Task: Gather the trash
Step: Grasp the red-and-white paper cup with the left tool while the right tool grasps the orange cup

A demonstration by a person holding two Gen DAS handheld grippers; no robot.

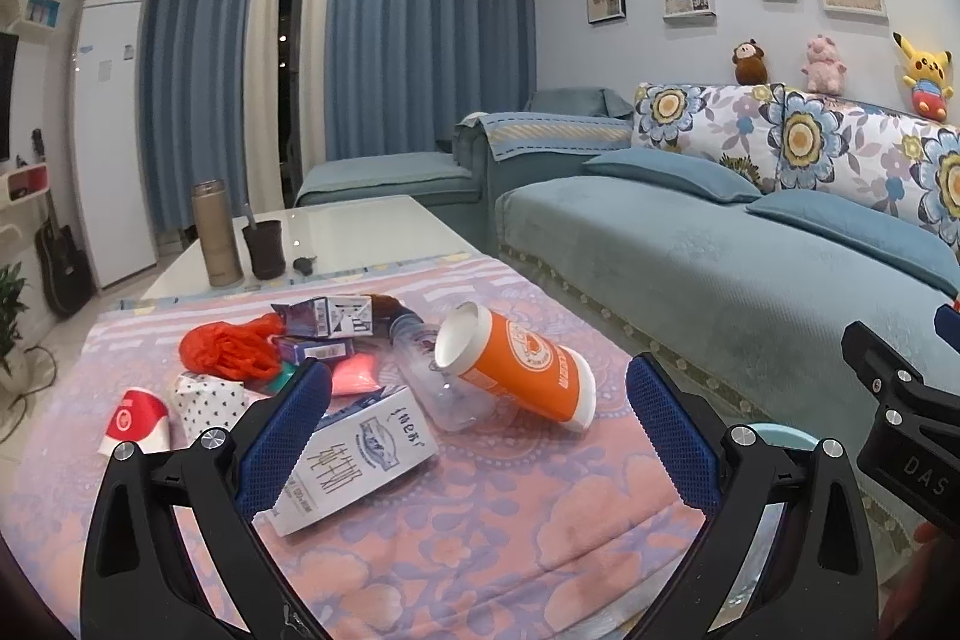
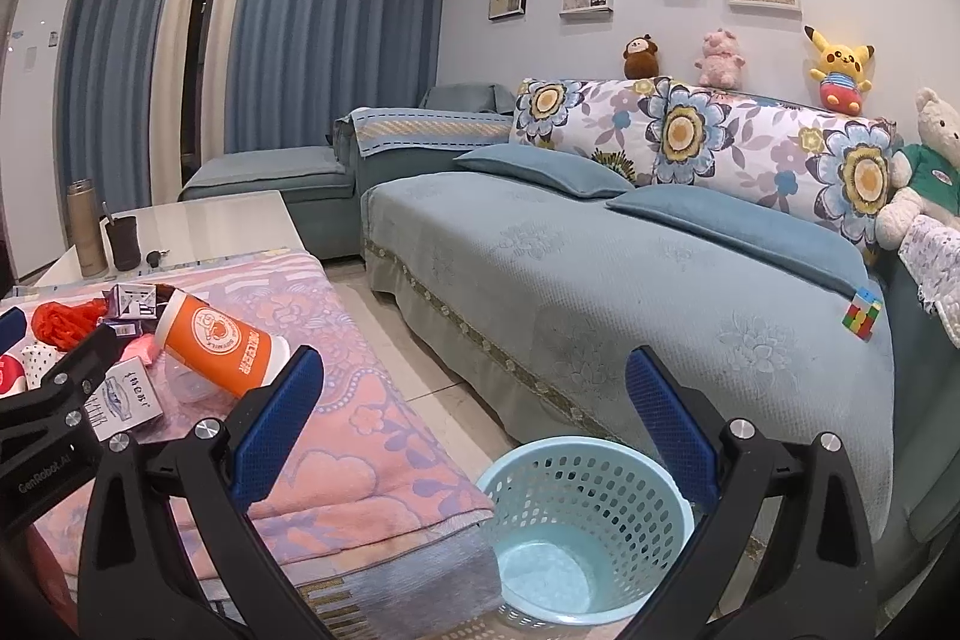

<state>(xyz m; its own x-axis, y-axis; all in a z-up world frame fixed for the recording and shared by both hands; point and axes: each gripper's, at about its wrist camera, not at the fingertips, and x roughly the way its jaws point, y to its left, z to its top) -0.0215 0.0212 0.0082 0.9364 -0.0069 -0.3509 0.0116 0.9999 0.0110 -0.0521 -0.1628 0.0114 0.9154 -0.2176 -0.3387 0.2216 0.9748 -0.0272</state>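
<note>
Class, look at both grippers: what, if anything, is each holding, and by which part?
Nothing is held. The left gripper and the right gripper are both open, with no object between their fingers.

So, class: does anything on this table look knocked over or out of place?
Yes. The orange cup lies tipped on its side among litter on the pink cloth, propped against a clear plastic bottle. The milk carton also lies flat.

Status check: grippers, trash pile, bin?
Left gripper open, empty, facing pile. Right gripper open, empty, above bin. Orange cup on its side atop clear bottle; milk carton nearest. Bin empty, nothing blocking.
</note>
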